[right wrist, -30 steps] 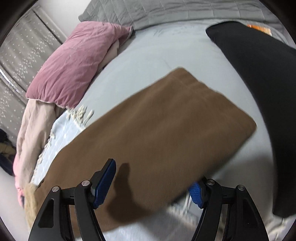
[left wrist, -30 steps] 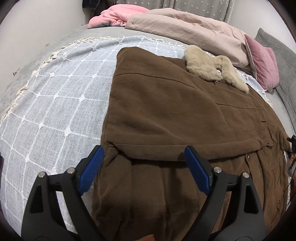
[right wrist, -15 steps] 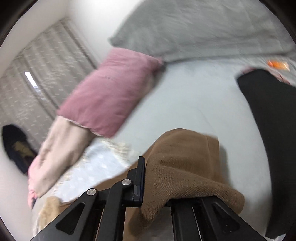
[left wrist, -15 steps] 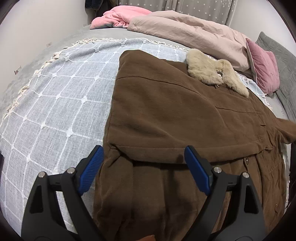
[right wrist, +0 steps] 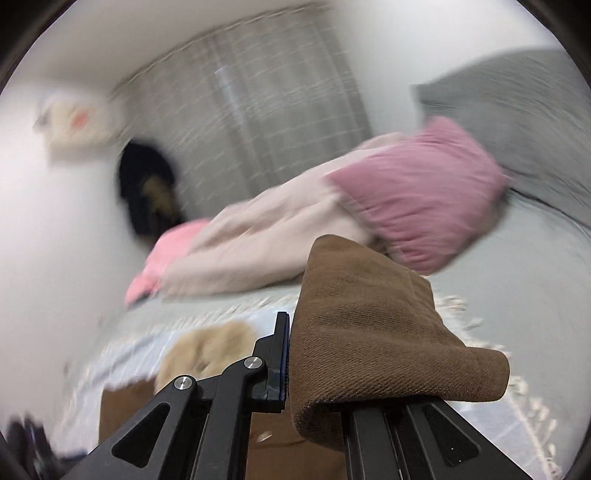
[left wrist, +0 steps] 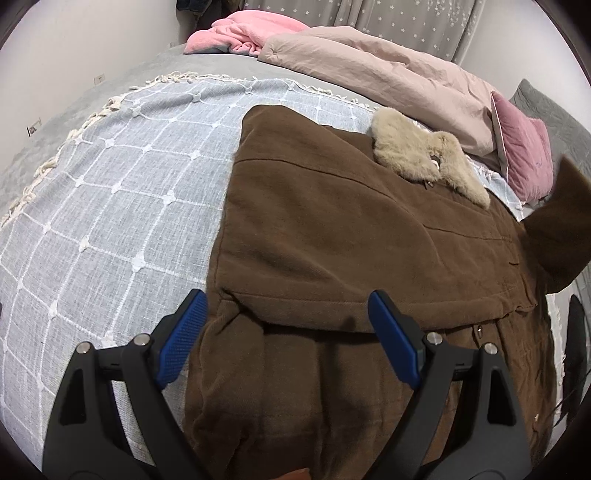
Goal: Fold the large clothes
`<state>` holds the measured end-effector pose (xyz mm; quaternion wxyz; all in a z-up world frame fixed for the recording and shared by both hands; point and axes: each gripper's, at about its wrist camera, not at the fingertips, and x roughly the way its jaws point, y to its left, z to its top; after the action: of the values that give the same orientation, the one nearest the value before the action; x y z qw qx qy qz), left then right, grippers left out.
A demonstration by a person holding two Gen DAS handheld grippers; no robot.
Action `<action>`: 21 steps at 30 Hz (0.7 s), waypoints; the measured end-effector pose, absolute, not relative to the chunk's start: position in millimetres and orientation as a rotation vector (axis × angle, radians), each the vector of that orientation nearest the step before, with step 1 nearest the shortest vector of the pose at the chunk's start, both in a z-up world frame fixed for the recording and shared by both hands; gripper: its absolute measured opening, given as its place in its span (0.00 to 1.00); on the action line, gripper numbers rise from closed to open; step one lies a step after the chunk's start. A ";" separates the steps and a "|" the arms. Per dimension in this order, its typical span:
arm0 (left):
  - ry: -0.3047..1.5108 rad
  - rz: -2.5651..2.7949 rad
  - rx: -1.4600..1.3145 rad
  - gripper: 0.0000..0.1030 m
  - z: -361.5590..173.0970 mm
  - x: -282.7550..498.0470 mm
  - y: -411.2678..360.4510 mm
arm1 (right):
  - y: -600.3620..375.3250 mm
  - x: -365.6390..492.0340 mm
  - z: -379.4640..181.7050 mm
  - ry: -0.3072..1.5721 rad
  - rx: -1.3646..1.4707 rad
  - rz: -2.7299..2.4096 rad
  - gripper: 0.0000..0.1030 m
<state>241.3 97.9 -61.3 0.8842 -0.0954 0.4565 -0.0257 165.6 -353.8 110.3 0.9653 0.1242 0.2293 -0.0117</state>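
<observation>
A large brown coat [left wrist: 351, 236] with a beige fur collar [left wrist: 424, 155] lies flat on a pale blue checked throw [left wrist: 110, 206]; one sleeve is folded across its body. My left gripper [left wrist: 288, 339] is open and empty, just above the coat's lower left part. My right gripper [right wrist: 291, 365] is shut on the end of the coat's other sleeve [right wrist: 369, 332] and holds it lifted above the bed. The lifted sleeve also shows at the right edge of the left wrist view [left wrist: 557, 229]. The right wrist view is blurred by motion.
A beige duvet [left wrist: 388, 70], a pink blanket [left wrist: 251, 33] and a pink pillow [left wrist: 524, 147] lie along the far side of the bed. A grey quilt [right wrist: 517, 122] and curtains [right wrist: 277, 110] are behind. A dark garment [left wrist: 576, 354] lies at the right.
My right gripper has shut on the coat's sleeve end and lifted it off the bed, swinging up toward the coat. My left gripper has stayed open over the coat.
</observation>
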 end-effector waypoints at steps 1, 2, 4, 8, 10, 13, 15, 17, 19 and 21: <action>0.949 -0.056 -0.204 0.86 -60.7 241.2 98.7 | -327.1 171.2 103.4 0.492 0.197 0.009 0.08; 0.950 -0.058 -0.207 0.86 -60.3 241.1 99.0 | -300.3 175.5 93.7 0.514 0.138 0.033 0.08; 0.952 -0.059 -0.211 0.86 -59.9 240.8 99.6 | -259.6 180.8 68.4 0.575 0.067 0.086 0.09; 0.958 -0.075 -0.224 0.86 -57.2 239.7 100.5 | -201.5 200.0 -21.0 0.828 0.055 0.168 0.14; 0.963 -0.086 -0.227 0.86 -56.2 239.4 99.7 | -192.2 205.2 -59.6 0.961 0.085 0.165 0.28; 0.969 -0.101 -0.217 0.86 -55.0 238.8 97.0 | -194.1 198.6 -69.6 0.936 0.134 0.184 0.37; 0.967 -0.121 -0.201 0.86 -54.2 237.9 91.7 | -203.7 197.0 -64.8 0.948 0.243 0.220 0.48; 0.965 -0.129 -0.177 0.86 -54.1 236.9 86.3 | -213.4 191.2 -59.2 0.961 0.339 0.213 0.53; 0.958 -0.139 -0.140 0.86 -52.7 234.0 78.6 | -225.5 176.9 -50.1 0.949 0.422 0.207 0.56; 0.955 -0.170 -0.123 0.86 -48.7 230.3 71.1 | -238.8 160.9 -42.6 0.920 0.483 0.222 0.58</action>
<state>230.3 71.1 -48.7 0.8828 -0.0593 0.4588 -0.0818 160.9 -238.8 -42.6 0.8622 0.2303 0.4386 0.1056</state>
